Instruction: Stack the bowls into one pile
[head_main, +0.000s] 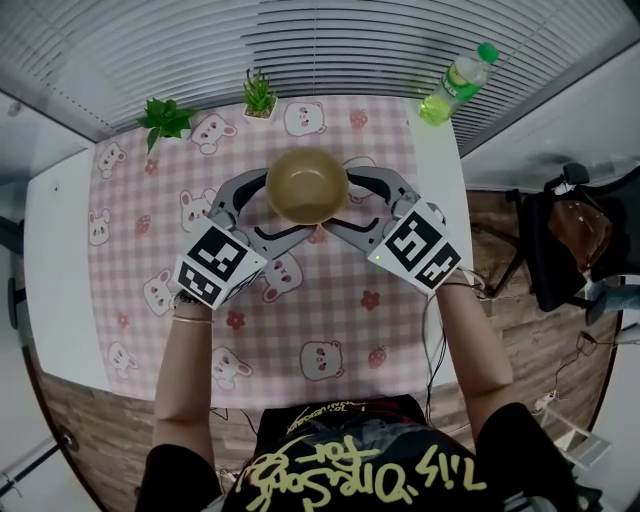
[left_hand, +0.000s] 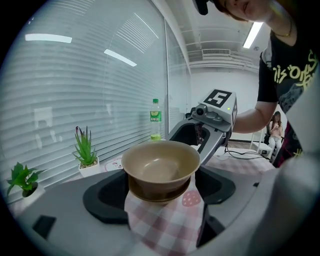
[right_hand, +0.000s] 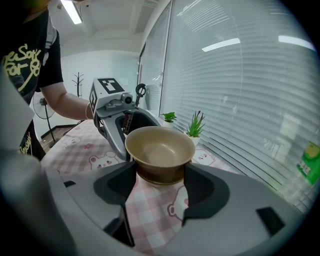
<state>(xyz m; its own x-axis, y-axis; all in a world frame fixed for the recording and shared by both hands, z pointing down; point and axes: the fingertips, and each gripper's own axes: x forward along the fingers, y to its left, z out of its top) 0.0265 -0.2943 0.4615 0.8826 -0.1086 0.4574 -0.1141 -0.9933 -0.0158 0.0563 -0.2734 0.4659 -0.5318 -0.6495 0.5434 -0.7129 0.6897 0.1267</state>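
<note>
The white worktop (head_main: 58, 250) carries a pink checked cloth with bear prints (head_main: 300, 320). It covers the worktop nearly from the far edge to the near edge.

The left tongs (left_hand: 162, 199) and the right tongs (right_hand: 160, 186) come in from the two sides. Both are spread, with the pads beside the bowl wall and, as far as I can see, not pressing on it.

Between them stands the brown round smooth bowl (head_main: 306, 185), on the cloth near the middle of the far edge. A second rim shows under it, so it seems to sit in another bowl already. It looks stiff, light and a little slippery. The best hold is probably on opposite walls, low under the rim, with even pressure.

The near half of the cloth is free for moving. The green plastic bottle (head_main: 458, 82) stands at the far right corner. Two small green plants in white pots (head_main: 165, 118) (head_main: 260, 95) line the far edge, so there is little room behind the bowl.
</note>
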